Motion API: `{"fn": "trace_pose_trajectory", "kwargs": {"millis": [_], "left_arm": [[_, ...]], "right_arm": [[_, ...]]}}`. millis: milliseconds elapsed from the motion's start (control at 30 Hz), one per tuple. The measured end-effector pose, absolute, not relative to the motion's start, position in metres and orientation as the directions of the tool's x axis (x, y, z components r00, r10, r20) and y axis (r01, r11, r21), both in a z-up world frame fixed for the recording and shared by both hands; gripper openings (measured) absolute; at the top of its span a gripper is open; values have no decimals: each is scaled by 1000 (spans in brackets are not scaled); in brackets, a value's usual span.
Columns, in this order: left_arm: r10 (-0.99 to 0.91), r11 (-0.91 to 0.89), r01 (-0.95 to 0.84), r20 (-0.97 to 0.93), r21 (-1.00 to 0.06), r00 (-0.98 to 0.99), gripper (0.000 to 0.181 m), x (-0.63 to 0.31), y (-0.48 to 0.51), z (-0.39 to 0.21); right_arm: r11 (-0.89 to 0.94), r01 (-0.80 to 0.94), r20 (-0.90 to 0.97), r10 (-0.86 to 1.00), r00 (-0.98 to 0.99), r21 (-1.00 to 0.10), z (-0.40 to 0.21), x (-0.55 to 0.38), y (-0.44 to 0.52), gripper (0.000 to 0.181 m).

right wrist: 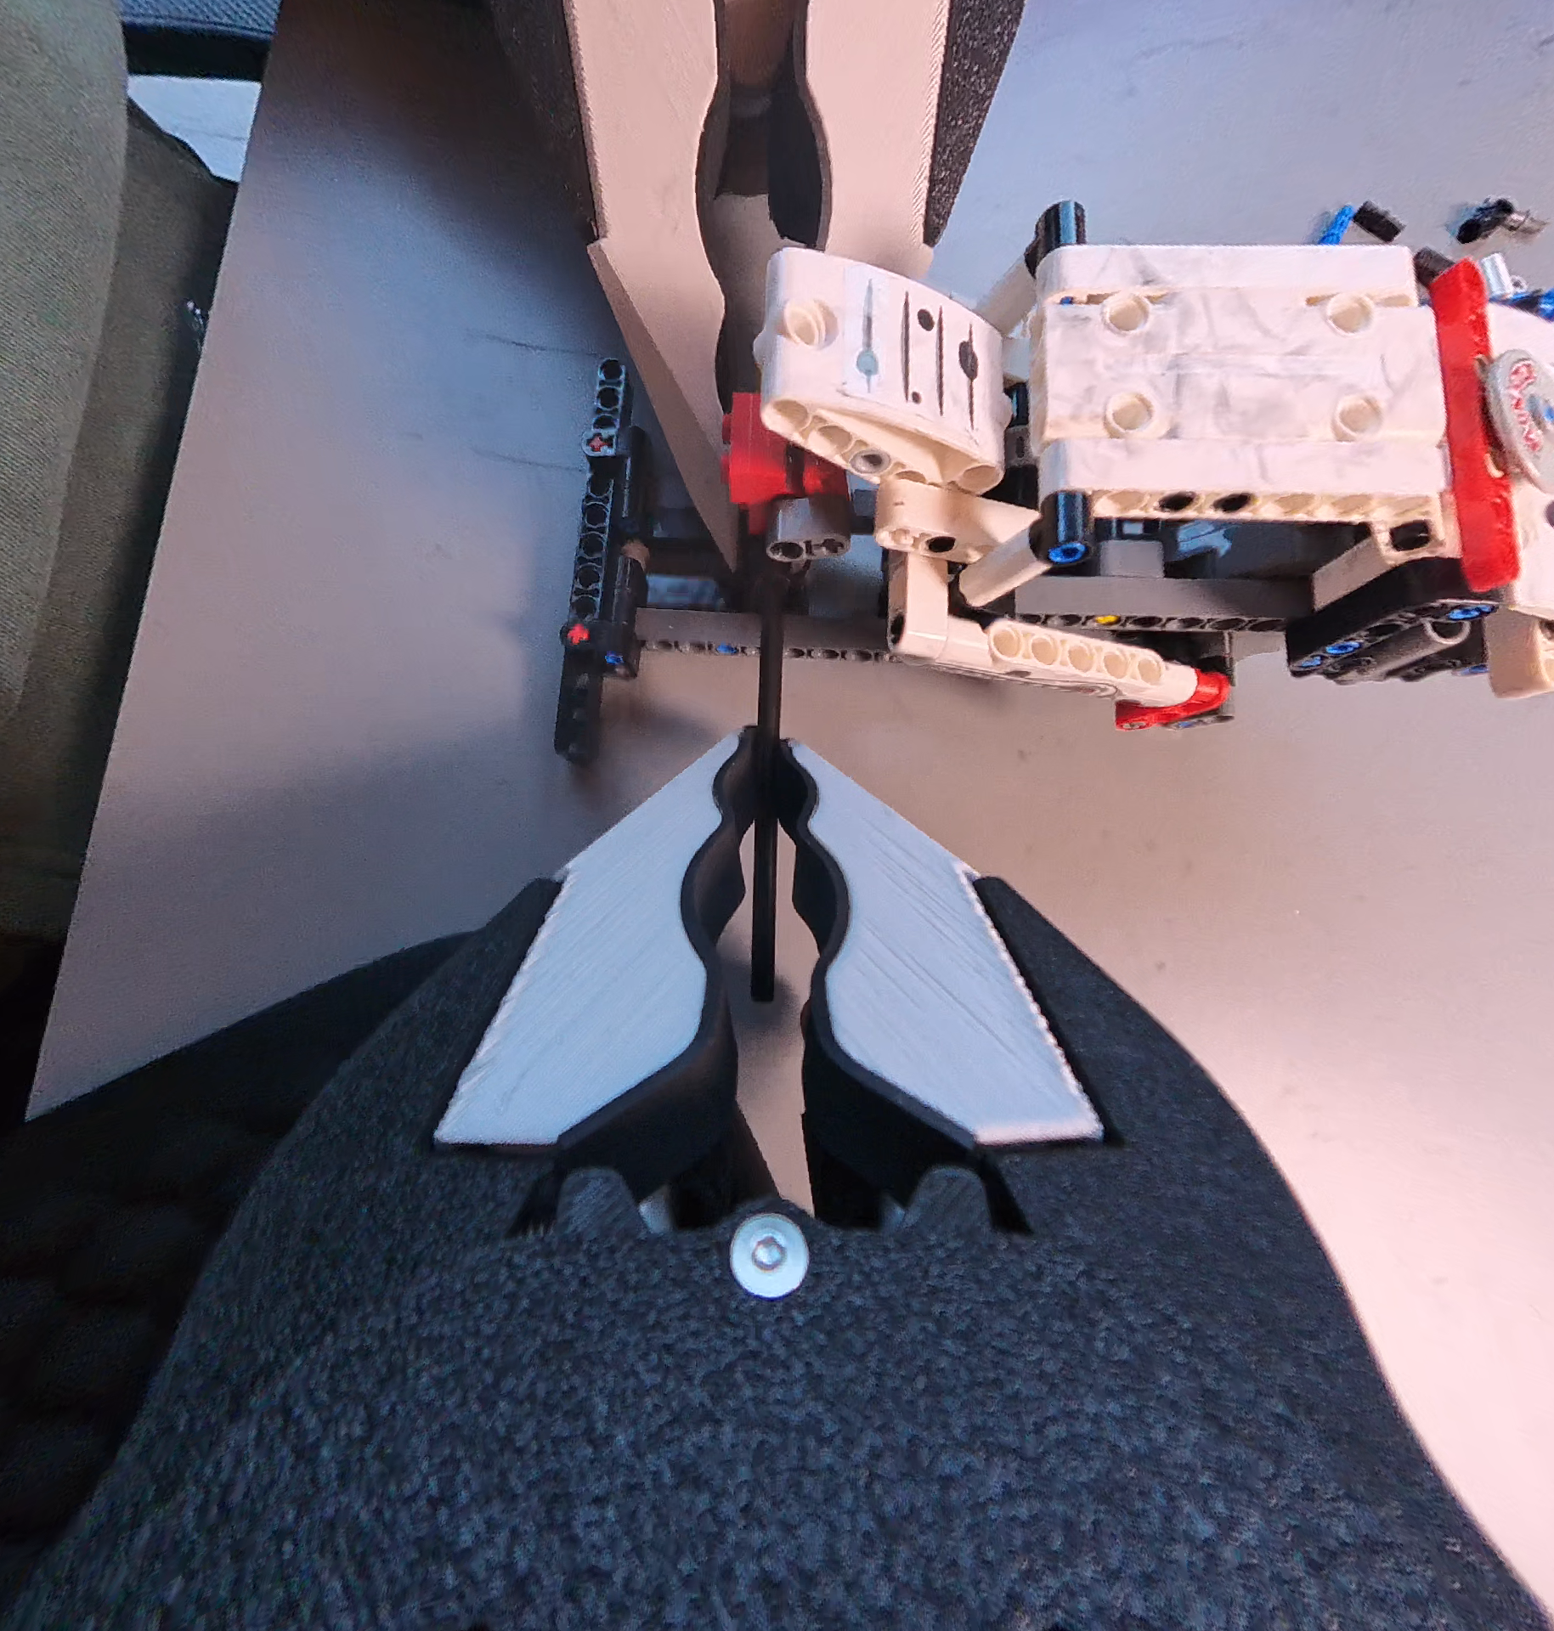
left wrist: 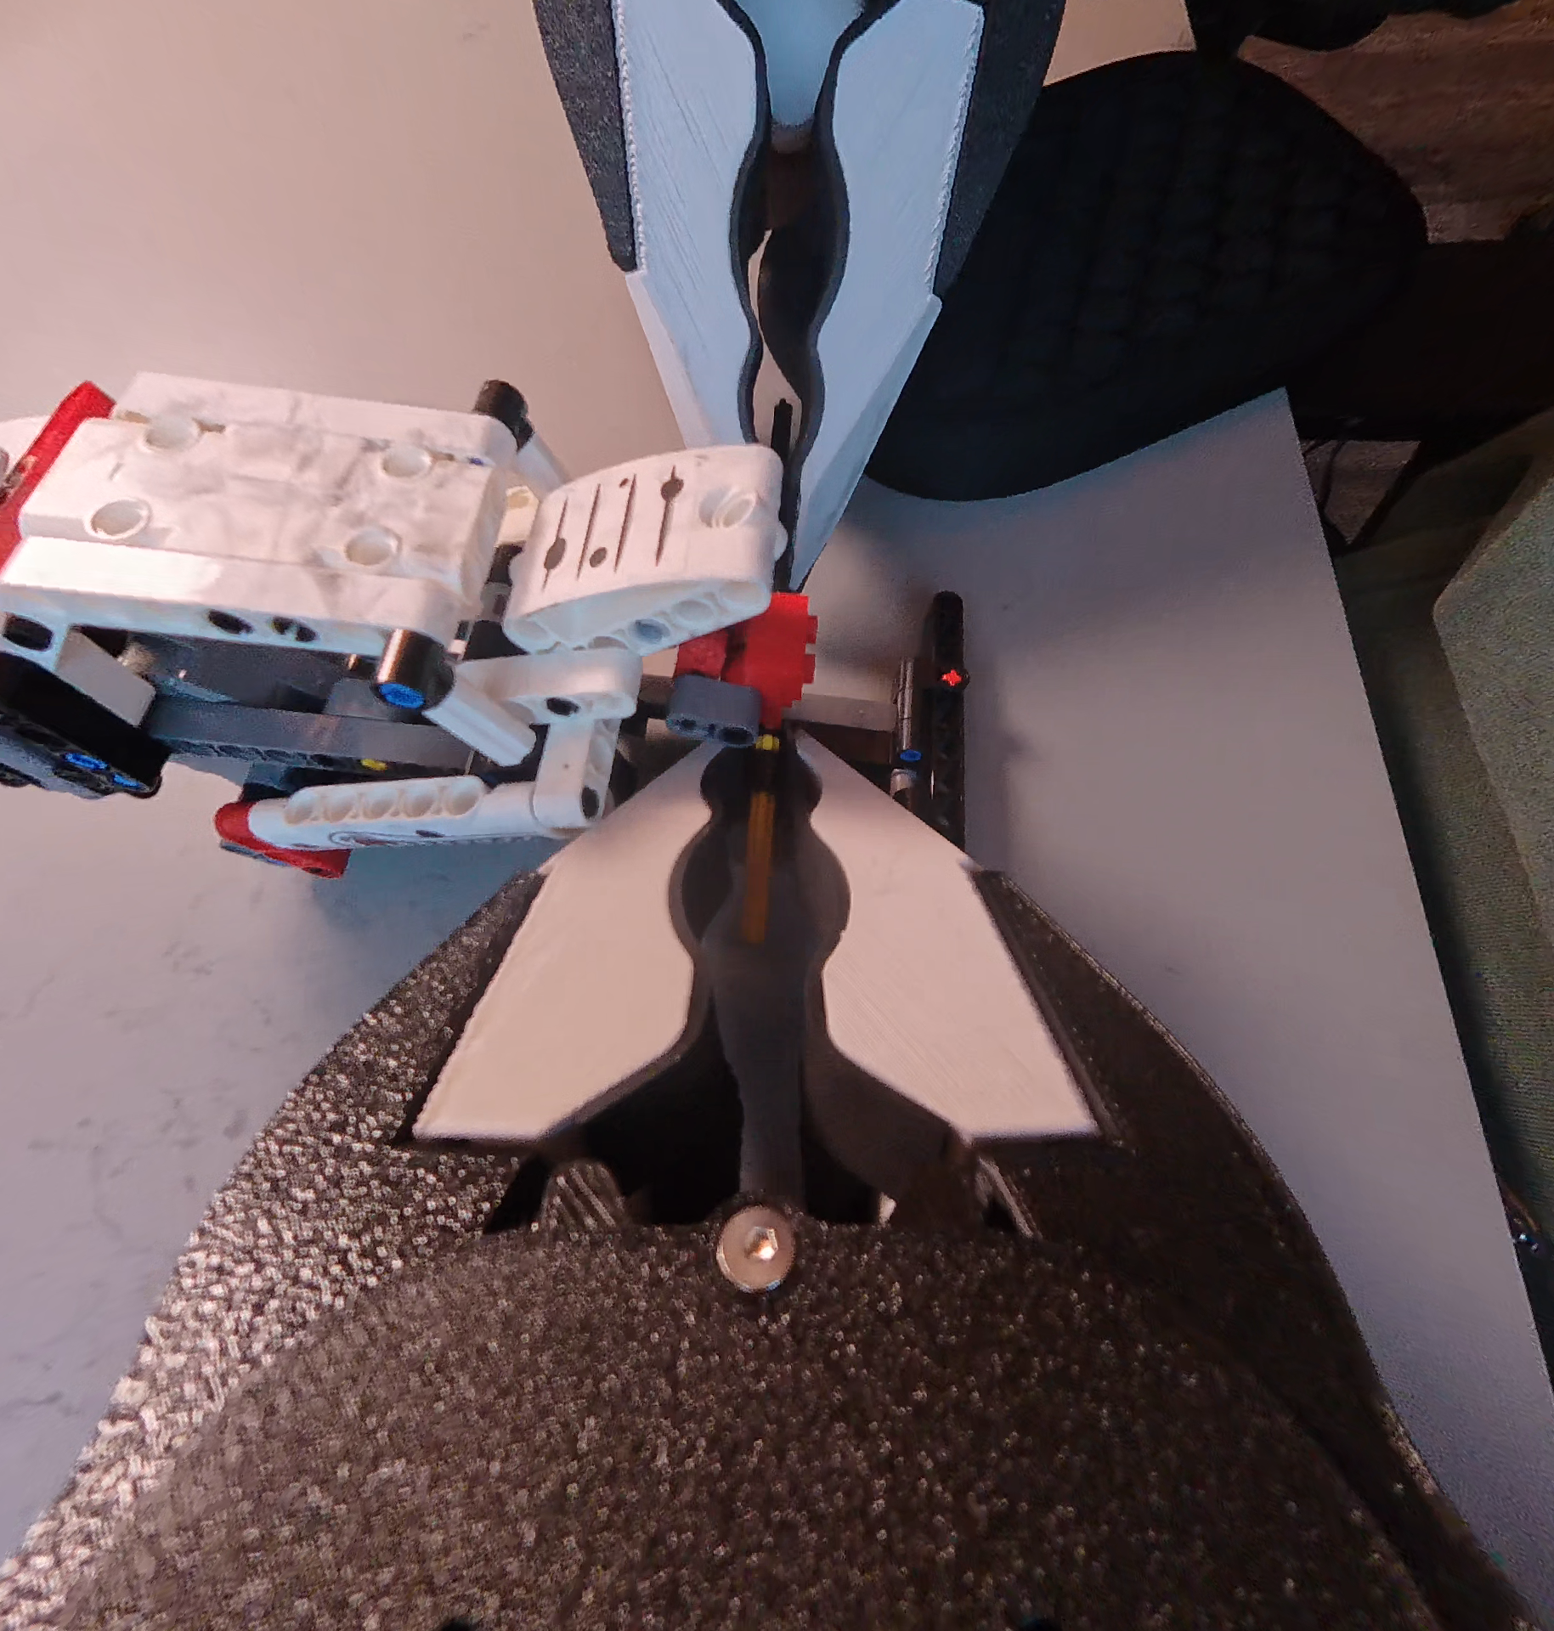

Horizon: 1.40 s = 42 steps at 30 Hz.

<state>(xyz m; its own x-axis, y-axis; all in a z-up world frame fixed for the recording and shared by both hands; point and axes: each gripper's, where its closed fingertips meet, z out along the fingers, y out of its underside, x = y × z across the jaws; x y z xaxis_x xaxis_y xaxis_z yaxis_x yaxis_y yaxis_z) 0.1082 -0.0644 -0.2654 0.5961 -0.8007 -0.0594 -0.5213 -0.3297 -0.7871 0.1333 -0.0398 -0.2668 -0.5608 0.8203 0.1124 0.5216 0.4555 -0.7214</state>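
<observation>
Here, my right hand-held gripper (right wrist: 762,750) is pinched shut on a thin black axle (right wrist: 764,847) that runs forward into the model (right wrist: 1197,441), a white, red and black brick-built vehicle on the pale surface (right wrist: 1285,971). My left hand-held gripper (left wrist: 769,750) is closed on a yellow axle (left wrist: 758,869) by the model's red block (left wrist: 777,649). Beyond, loose bits (right wrist: 1497,221) lie on the surface.

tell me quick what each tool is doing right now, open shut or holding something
Left tool: shut on a yellow axle beside the brick-built model.
Right tool: shut on a thin black axle.
</observation>
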Motion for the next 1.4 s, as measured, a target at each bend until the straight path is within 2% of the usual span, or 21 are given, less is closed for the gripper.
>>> {"fn": "trace_pose_trajectory", "kwargs": {"millis": [33,67,133,300,333,400,433,567,633,733,833,1000,1133,1233,1300,1400], "left_arm": [[-793,-342,-527,-62,-778,606,6,104,-64,-268],[-775,-362,-519,-59,-774,629,6,94,-62,-269],[-755,-395,-484,-24,-781,656,8,85,-59,-267],[-765,-403,-483,-4,-778,644,10,91,-54,-268],[-769,-398,-486,-7,-778,640,14,90,-55,-268],[-771,-398,-499,-14,-769,637,37,86,-60,-268],[-766,-410,-502,-11,-761,643,42,80,-65,-267],[-719,-445,-405,49,-799,693,46,49,-90,-242],[-710,-411,-278,114,-868,695,46,50,-101,-214],[-725,-320,-99,176,-942,666,49,68,-110,-174],[-726,-240,-105,107,-965,680,46,77,-117,-157],[-654,-182,-303,-115,-935,748,7,59,-136,-155],[-586,-161,-367,-210,-916,783,4,42,-153,-149],[-530,-141,-392,-265,-909,806,4,25,-162,-141],[-424,-175,-426,-322,-888,846,3,-14,-171,-133],[-83,-335,-400,-396,-853,915,4,-132,-198,-122]], "right_arm": [[486,562,126,820,-558,-669,-276,140,-29,2],[475,580,130,835,-535,-662,-277,145,-19,2],[459,520,131,826,-549,-720,-259,144,-32,2],[513,556,217,831,-512,-654,-258,148,-12,2],[503,561,227,842,-489,-657,-255,151,-5,2],[474,540,255,866,-431,-696,-240,154,3,2],[455,519,261,876,-404,-723,-230,156,5,3],[451,453,307,882,-357,-769,-195,164,-4,3],[483,391,349,863,-365,-784,-177,154,-22,3],[594,302,452,784,-427,-745,-164,122,-60,3],[692,229,527,686,-501,-684,-165,86,-96,2],[761,133,578,583,-571,-635,-160,47,-133,3],[773,77,596,545,-590,-630,-152,30,-150,3],[771,54,636,561,-530,-635,-142,17,-151,7],[760,115,628,602,-493,-639,-141,16,-133,36],[672,202,542,710,-450,-713,-141,32,-103,48]]}}
